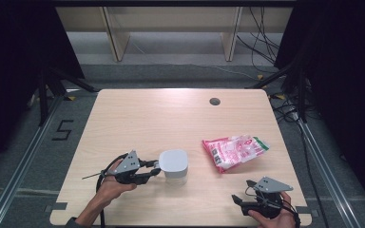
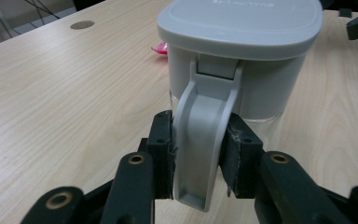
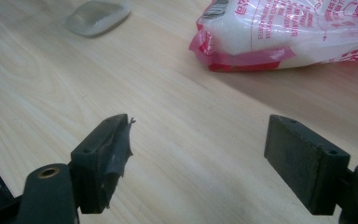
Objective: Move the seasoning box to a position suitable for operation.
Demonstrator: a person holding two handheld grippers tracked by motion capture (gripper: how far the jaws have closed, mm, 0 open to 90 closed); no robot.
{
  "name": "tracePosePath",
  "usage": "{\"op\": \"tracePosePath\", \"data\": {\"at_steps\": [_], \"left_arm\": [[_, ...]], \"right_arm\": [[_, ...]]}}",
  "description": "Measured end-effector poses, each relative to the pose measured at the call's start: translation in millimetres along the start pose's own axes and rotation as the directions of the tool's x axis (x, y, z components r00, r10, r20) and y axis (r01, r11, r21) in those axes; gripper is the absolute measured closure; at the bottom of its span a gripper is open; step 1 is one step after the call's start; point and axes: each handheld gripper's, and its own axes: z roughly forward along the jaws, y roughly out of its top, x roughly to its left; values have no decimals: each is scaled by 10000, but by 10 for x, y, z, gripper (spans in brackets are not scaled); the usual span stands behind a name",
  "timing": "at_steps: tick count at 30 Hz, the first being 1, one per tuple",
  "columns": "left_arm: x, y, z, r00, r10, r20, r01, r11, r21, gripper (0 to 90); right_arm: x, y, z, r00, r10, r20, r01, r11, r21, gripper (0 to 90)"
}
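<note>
The grey-lidded container (image 1: pixel 173 164) stands upright near the front middle of the wooden bench (image 1: pixel 147 118), and the left tool (image 1: pixel 155 168) is at its left side, both pads clamped on the container's handle (image 2: pixel 204 140) (the handle hangs straight down between them). The right tool (image 1: pixel 238 203) sits low at the front right corner with its jaws spread wide and nothing between them. A pink-and-white bag (image 1: pixel 235 151) lies flat to the container's right, well apart from it.
</note>
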Motion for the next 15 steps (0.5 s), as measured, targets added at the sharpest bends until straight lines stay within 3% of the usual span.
{"op": "tracePosePath", "data": {"at_steps": [7,15], "left_arm": [[-63,29,-20,9997,45,244,-42,9999,-100,633],[-108,46,0,9993,368,120,-368,9993,50,671]], "right_arm": [[-13,0,-8,9996,-148,255,149,9999,-22,234],[-13,6,-6,9996,-139,250,140,9999,-37,234]]}}
